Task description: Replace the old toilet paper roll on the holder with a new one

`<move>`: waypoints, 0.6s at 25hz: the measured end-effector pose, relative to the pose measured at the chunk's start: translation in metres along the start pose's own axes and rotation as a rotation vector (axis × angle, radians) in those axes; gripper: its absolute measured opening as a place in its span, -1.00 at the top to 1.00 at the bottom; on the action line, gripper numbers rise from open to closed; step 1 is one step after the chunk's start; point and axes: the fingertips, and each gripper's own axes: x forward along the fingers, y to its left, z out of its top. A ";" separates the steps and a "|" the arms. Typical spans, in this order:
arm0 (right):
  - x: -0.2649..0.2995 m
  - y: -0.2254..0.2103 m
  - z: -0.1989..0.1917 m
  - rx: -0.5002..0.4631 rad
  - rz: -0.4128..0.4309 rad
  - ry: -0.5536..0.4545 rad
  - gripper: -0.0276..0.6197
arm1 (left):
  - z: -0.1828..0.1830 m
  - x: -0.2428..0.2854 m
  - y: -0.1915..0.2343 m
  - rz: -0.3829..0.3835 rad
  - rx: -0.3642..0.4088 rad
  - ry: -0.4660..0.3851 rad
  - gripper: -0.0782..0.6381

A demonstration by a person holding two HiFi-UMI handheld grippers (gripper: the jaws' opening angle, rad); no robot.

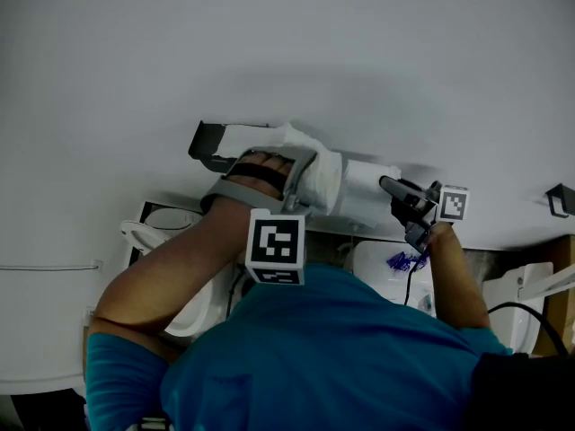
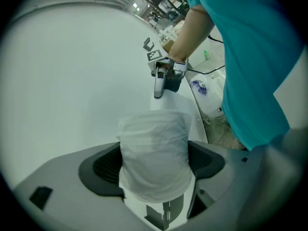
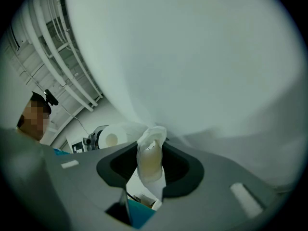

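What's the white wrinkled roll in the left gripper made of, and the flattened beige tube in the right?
White wrinkled roll: looks like soft tissue paper, matte, creased surface. Flattened beige tube: probably thin cardboard, dull finish, squashed nearly flat, with white tissue wrapped round it.

I'm working in a toilet corner that seems to be set up inside a larger workshop or lab hall. A plain white wall (image 1: 287, 52) fills everything ahead of both tools. Below my left gripper (image 2: 156, 158) sits what looks like a white ceramic toilet bowl with a rounded seat (image 1: 151, 237). That gripper clamps a soft white toilet paper roll (image 2: 154, 153), and my right gripper (image 3: 151, 165) pinches a squashed white paper roll with a yellowish core (image 3: 150, 153). Up behind the left gripper run long white ceiling pipes (image 3: 57, 66). Past the right gripper I see cluttered dark shelving under strip lights (image 2: 161, 6).
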 end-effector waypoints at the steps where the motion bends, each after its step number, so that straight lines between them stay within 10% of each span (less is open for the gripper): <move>1: -0.001 0.002 0.001 -0.002 -0.004 -0.003 0.50 | 0.006 -0.004 -0.001 0.000 -0.007 -0.020 -0.40; 15: -0.011 -0.004 0.001 -0.005 -0.088 -0.011 0.50 | 0.043 0.003 -0.027 -0.080 -0.068 -0.194 -0.40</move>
